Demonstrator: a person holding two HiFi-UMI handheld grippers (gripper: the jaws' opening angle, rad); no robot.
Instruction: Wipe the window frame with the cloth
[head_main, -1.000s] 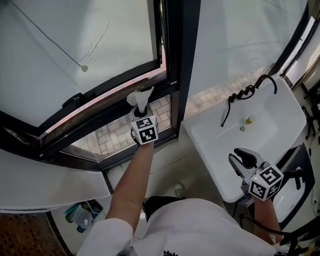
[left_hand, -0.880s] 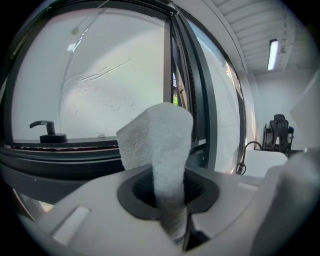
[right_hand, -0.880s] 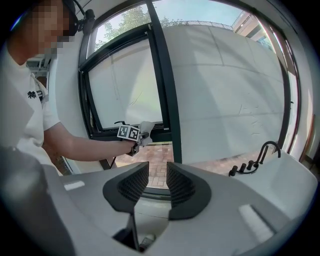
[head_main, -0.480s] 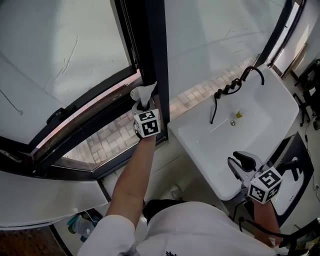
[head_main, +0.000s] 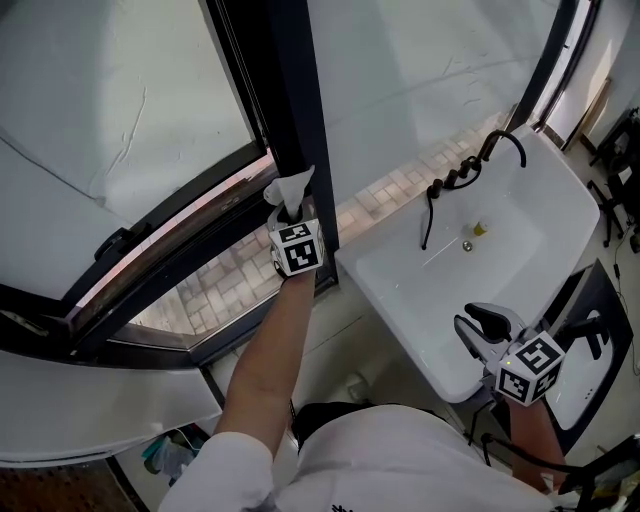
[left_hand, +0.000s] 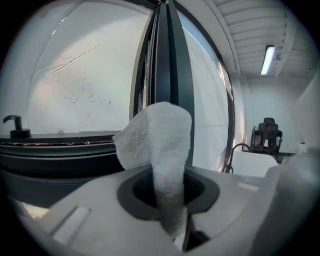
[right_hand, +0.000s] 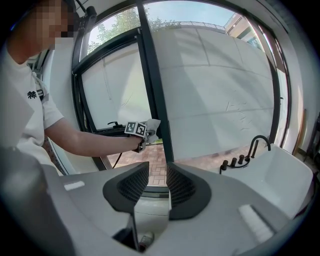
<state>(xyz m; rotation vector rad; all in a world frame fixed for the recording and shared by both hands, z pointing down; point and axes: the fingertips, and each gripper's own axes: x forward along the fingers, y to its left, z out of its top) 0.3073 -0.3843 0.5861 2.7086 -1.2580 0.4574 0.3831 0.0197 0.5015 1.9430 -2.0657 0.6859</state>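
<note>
1. My left gripper sits at the centre of the head view. Its jaws are clamped on a white cloth that sticks up out of them.
2. The cloth's free end is at the foot of the dark upright of the window frame, where that meets the lower rail. I cannot tell whether it presses on the metal.
3. My right gripper hangs at lower right, by the front edge of the white sink. Its jaws are slightly apart and hold nothing.
4. A black faucet stands at the sink's far side.
</note>
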